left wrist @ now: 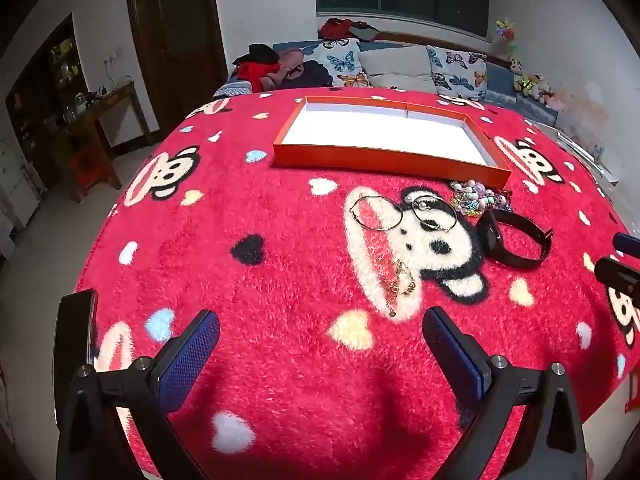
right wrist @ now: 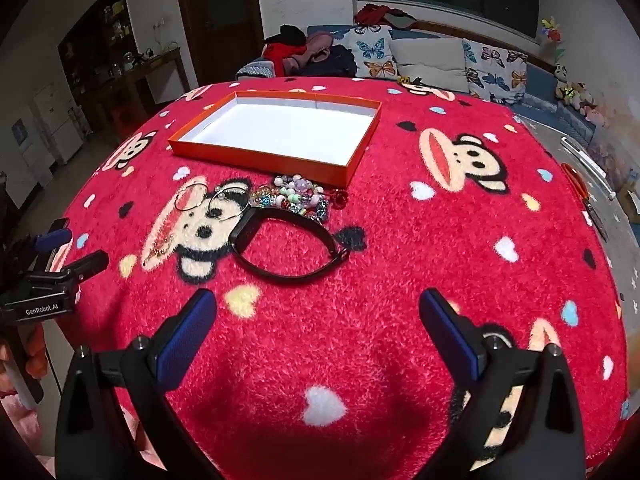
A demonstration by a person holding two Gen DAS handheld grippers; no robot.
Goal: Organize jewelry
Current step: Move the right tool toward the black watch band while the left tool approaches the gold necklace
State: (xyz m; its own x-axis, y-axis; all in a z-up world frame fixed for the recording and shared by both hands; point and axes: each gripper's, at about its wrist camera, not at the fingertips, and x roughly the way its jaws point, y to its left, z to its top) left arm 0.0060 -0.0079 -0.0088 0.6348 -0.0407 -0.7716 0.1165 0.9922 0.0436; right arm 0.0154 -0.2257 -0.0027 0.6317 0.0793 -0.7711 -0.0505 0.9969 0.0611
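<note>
Table (left wrist: 280, 360): draped in a shaggy red monkey-print blanket, carrying everything.
Box (right wrist: 256, 156): shallow orange tray with white floor, at the far side; nothing inside, no jewelry sorted yet.
Left gripper (left wrist: 320, 332): jaws spread wide, holding nothing, hovering just short of the gold chain.
Right gripper (right wrist: 318, 312): jaws spread wide, holding nothing, hovering near the black band.
Black band (right wrist: 288, 248): looped flat on the blanket, touching the bead pile.
Hoop earrings (left wrist: 378, 214): two thin rings, just beside the beads.
Beads (right wrist: 296, 196): tangled heap against the box's near wall.
Gold chain (left wrist: 400, 284): sunk into the pile, hard to see.
Risk: likely snagging on fibres, chain slipping out, neighbours dragged along.
</note>
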